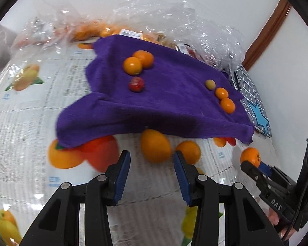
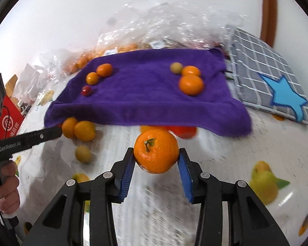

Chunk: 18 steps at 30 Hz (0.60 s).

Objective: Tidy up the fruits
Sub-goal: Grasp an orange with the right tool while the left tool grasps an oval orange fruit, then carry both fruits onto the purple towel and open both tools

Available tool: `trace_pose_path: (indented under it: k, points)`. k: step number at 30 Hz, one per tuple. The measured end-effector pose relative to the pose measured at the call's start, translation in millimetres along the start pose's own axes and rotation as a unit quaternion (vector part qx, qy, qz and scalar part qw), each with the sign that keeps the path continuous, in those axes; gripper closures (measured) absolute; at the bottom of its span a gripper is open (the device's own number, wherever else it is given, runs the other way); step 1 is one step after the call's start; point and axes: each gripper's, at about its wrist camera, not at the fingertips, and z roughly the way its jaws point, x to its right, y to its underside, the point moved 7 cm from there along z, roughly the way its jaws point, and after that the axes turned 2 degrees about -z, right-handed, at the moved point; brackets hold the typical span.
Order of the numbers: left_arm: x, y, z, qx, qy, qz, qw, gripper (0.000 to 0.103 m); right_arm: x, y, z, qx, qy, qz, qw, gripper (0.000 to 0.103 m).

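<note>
- Fruits sit in two small groups on a purple towel (image 2: 145, 90) spread over a table (image 2: 225, 164) whose cover is printed with fruit pictures; more lie loose off the towel's near edge.
- Right gripper (image 2: 156, 160) clamps a dimpled, stemmed mandarin (image 2: 156, 153) between its blue pads, just short of the towel's near edge.
- Left gripper (image 1: 152, 174) is empty, its jaws parted above the table near two loose oranges (image 1: 156, 145).
- Toward the towel's left side lie two orange fruits (image 1: 138, 61) touching, with a small red tomato (image 1: 136, 84) beside them; toward its right side a greenish fruit (image 1: 210, 84) heads a row with two small oranges.
- Crinkled clear plastic bags (image 1: 174, 16) holding more fruit crowd the table's far edge behind the towel.
- A grey checked cloth (image 2: 262, 69) with a blue star lies at the towel's right edge.
</note>
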Motion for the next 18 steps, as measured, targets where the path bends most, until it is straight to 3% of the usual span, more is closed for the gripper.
trace_pose_path:
  k: [8,10,18]
  points:
    - [6.7,-5.2,17.4,-0.007,-0.026,-0.004,0.9996,0.064,29.4,15.8,-10.1,-0.001,0.008,0.023,1.0,0.061]
    - [4.8,-5.9,22.0,-0.01,-0.032,-0.01,0.9994,0.071,32.9,17.3,-9.3,-0.003,0.008,0.027,1.0,0.061]
    - [7.3,-6.4,6.3,0.002,-0.038,-0.008,0.9993,0.071,35.5,15.2,-9.6,-0.002,0.005,0.031,1.0,0.061]
